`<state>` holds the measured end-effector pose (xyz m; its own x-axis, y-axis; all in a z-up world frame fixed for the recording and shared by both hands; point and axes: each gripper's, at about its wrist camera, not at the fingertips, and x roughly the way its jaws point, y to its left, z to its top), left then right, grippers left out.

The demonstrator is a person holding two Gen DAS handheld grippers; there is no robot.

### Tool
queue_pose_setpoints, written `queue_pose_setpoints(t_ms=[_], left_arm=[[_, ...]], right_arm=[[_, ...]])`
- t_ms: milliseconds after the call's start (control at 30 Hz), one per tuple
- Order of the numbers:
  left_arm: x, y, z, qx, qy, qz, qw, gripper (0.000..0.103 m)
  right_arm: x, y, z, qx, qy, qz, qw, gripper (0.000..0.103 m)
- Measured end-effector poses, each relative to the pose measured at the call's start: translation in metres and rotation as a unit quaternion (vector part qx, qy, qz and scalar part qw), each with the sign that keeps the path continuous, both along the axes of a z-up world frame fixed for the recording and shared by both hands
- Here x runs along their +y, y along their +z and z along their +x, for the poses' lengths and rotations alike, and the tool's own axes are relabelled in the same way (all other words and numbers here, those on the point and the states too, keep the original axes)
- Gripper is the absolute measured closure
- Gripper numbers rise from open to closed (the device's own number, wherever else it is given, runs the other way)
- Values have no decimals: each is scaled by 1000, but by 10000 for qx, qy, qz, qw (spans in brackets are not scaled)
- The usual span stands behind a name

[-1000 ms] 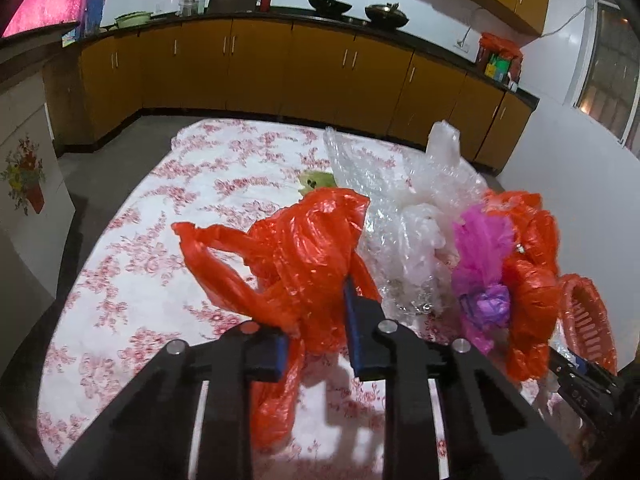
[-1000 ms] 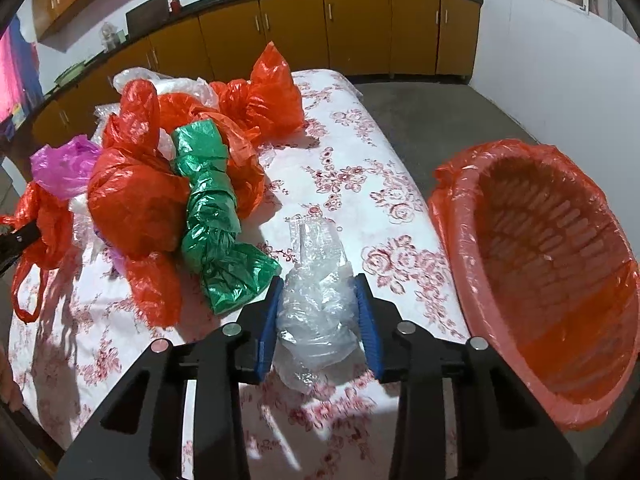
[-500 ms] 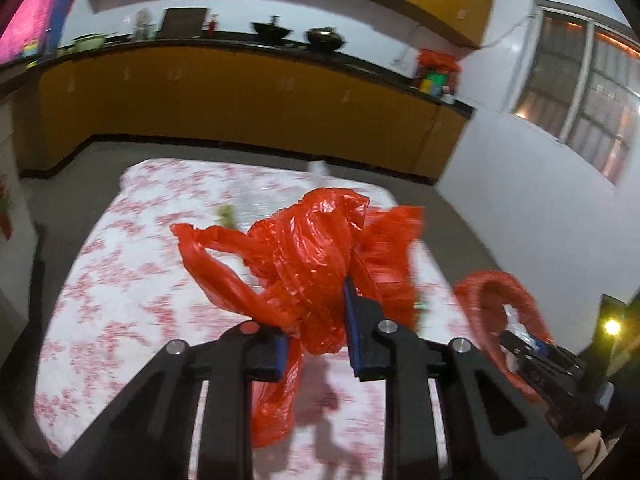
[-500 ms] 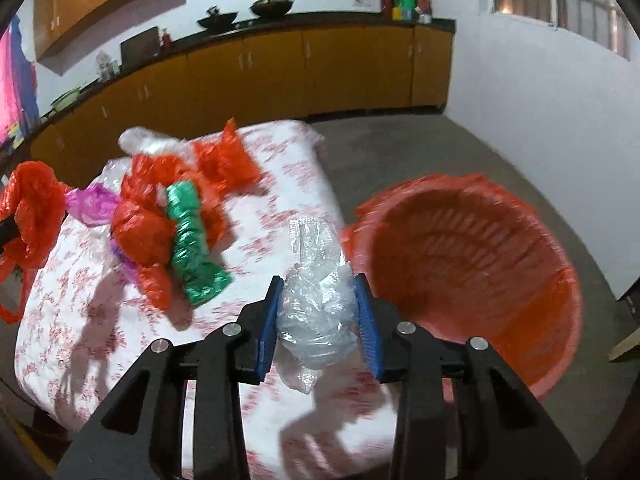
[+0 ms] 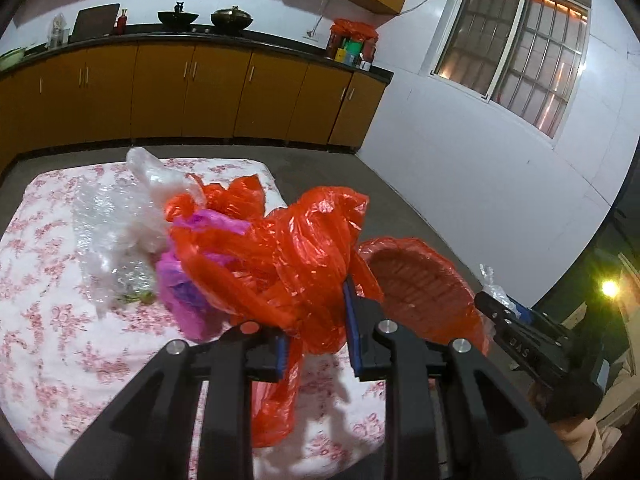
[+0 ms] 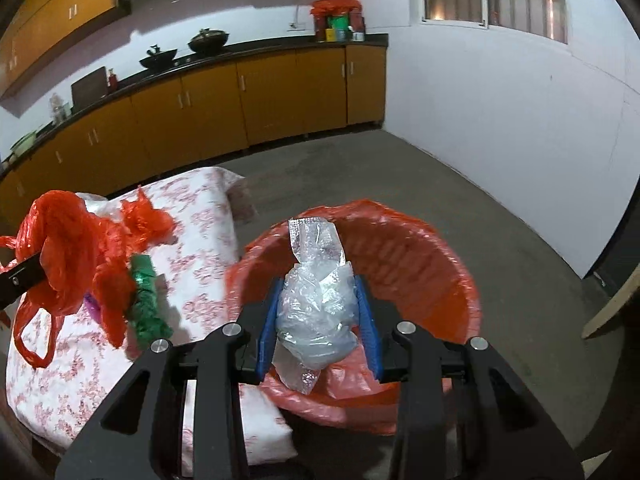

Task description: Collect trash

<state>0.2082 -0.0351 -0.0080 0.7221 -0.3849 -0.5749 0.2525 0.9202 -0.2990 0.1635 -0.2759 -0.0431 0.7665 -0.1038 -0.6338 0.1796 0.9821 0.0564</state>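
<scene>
My left gripper (image 5: 316, 328) is shut on a crumpled red plastic bag (image 5: 296, 256), held above the table near its right edge; the same red bag (image 6: 60, 248) shows at the left of the right wrist view. My right gripper (image 6: 318, 320) is shut on a clear crumpled plastic bag (image 6: 316, 304) and hangs over the red-lined basket (image 6: 440, 256) on the floor beside the table. That basket (image 5: 416, 284) lies just right of the left gripper. The right gripper (image 5: 500, 312) shows at the right edge of the left wrist view.
The table with a floral cloth (image 5: 60, 300) bears more trash: clear bubble wrap (image 5: 116, 232), a pink bag (image 5: 188, 292), red bags (image 6: 148, 216) and a green bag (image 6: 148, 304). Yellow cabinets (image 5: 160, 92) line the far wall. Bare grey floor (image 6: 500, 240) surrounds the basket.
Both grippers rose and swung right with their bags. The right gripper went from over the table edge to over the basket; the left gripper moved toward the table's right edge.
</scene>
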Motion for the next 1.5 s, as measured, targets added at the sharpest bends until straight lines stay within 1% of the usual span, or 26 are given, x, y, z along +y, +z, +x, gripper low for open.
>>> queue_pose_setpoints(t_ms=[233,367,467,667,767,1033,1200,1367,1467,1500], left_arm=[[-14,9,5,-119,-111,-31,9999,80],[-37,15,11,-128,-313,-94,9994,80],[-55,14,18,-80,-479,-124,9987,80],[-88,0,33,227,-743,-197,9968,79],[-98,-7,38,313,-793,-135,9963,80],[-120,-27,53,564,-1122,-180,9919,79],[-133,-40,60,690,-1287,-158,9892,79],[-148,-49,64,735,-1484,-87,9862,79],[-154,-55,68,774,-1510,-48,9855,78],[-155,-56,68,791,-1519,-47,9852,75]], right_arm=[[-12,-8,2,30,-91,52,9999,66],[-23,-8,2,9,-201,73,9998,66],[-30,-7,3,9,-300,80,9995,66],[-46,-12,3,36,-466,175,9988,66],[-50,-15,3,62,-520,195,9984,66],[-61,-18,4,69,-605,296,9977,66],[-65,-15,8,8,-571,365,9977,66],[-70,-13,11,-42,-547,440,9975,66],[-76,-14,11,-58,-571,499,9971,66],[-78,-15,10,-66,-583,526,9969,65]])
